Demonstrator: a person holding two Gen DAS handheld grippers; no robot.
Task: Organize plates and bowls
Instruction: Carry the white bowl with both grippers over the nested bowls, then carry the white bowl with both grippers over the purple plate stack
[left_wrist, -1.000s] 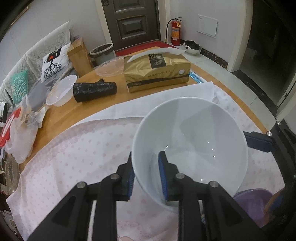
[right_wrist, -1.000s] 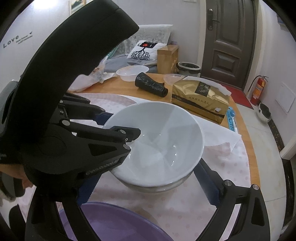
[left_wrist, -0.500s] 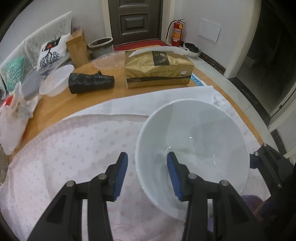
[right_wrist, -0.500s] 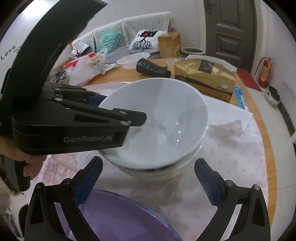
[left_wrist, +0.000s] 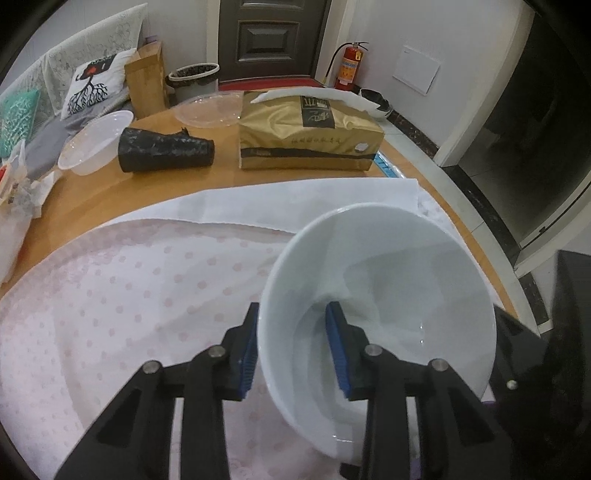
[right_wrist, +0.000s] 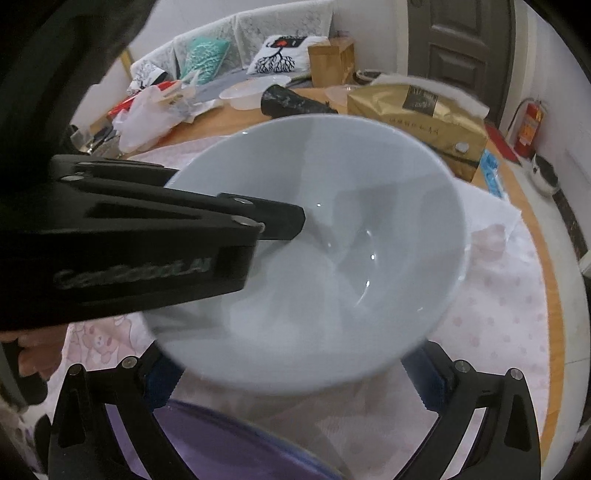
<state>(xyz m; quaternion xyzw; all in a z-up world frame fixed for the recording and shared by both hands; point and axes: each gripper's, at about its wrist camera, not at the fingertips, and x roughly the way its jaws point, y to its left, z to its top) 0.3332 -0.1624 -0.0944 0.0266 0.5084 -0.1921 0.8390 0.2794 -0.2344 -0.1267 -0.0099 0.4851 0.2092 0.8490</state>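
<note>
A white ceramic bowl (left_wrist: 388, 295) hangs tilted above the pink dotted cloth (left_wrist: 129, 295). My left gripper (left_wrist: 291, 350) straddles its near rim. One blue pad lies on the outer wall and the other inside, and the jaws are closing on the wall. In the right wrist view the same bowl (right_wrist: 332, 221) fills the middle and is blurred, with the left gripper's black fingers (right_wrist: 280, 221) reaching in from the left. My right gripper (right_wrist: 295, 380) stands wide open just below the bowl, a finger on each side and nothing gripped. A purple basin (right_wrist: 221, 443) lies under it.
At the back of the round wooden table (left_wrist: 110, 199) lie a gold tissue pack (left_wrist: 310, 136), a black roll (left_wrist: 166, 149), a clear plastic bowl (left_wrist: 96, 142) and a clear lid (left_wrist: 210, 109). White plastic bags (left_wrist: 11, 221) crowd the left edge. The table edge curves close on the right.
The left jaws widened around the rim, then narrowed again. The bowl has tipped and come up off a second white bowl. The right gripper has sunk lower, its fingers spread beneath the bowl.
</note>
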